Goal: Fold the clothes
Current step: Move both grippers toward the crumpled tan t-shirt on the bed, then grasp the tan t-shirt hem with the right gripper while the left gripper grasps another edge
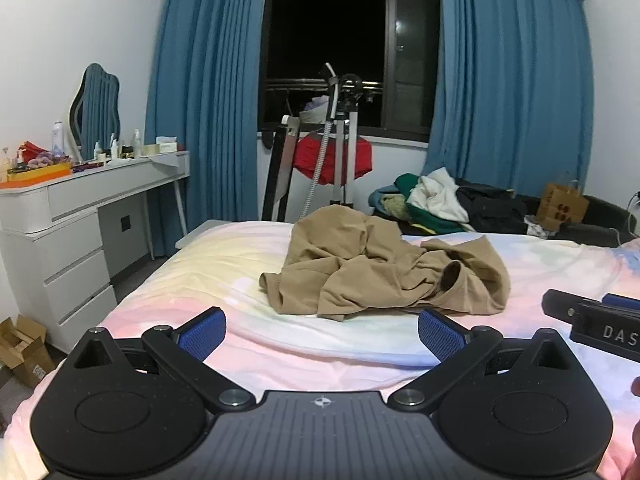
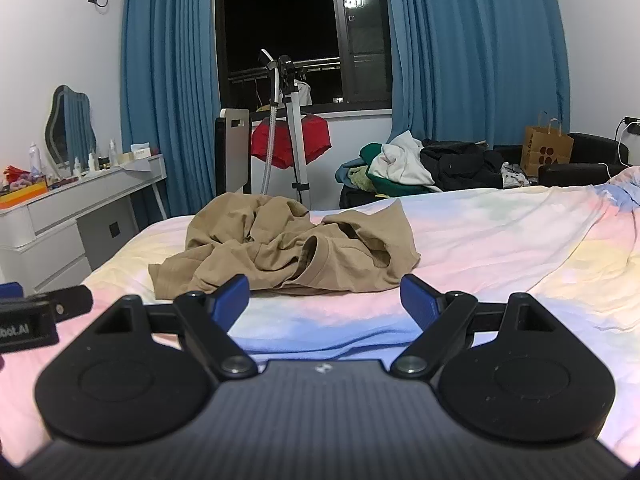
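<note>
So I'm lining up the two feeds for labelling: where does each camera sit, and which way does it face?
Left wrist: on the left gripper, low over the bed, facing the crumpled tan shirt and window; its own open fingers show, with the right gripper at the right edge.
Right wrist: on the right gripper, same heading, fingers open; the left gripper shows at the left edge.
Shared: tan shirt, bed, blue curtains, clothes pile.

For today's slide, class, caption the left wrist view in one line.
Open left gripper hovers before a crumpled tan shirt on the pastel bed, right gripper alongside.
</note>
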The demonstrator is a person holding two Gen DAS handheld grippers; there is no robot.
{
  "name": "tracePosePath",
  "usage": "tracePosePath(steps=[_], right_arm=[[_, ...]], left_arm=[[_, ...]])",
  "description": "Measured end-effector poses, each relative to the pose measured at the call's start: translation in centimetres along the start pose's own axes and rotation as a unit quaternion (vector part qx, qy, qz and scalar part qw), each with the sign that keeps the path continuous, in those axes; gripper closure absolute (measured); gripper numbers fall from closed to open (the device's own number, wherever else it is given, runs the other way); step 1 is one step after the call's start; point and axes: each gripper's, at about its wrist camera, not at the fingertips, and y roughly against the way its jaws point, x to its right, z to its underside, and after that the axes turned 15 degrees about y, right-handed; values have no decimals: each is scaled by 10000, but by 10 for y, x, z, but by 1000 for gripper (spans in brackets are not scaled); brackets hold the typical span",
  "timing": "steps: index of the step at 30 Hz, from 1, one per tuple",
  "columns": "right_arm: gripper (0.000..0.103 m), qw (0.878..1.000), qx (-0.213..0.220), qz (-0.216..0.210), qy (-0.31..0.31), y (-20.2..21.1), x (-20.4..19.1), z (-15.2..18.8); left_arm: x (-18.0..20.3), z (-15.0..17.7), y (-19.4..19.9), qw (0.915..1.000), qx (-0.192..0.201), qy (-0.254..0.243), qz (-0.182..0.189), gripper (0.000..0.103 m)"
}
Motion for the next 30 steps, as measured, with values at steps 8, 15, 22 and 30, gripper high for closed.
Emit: tracePosePath(steps=[8,15,22,30], right_arm=[[19,10000,48,-6,-19,3,1,1],[19,9999,-91,-45,-138,1,4,3],[25,9933,-731,-448,-779,-49,21,-7],[38,9878,-1280,-317,-833,-162,14,-21]], left_arm=[[3,4,2,9999,-5,-152,26,0],[-2,-3,3,10000,-34,-41,5,0],[-18,-10,-14,9996,-111,170,-208,0],[-35,-13,-60,9980,-389,418,-278,0]])
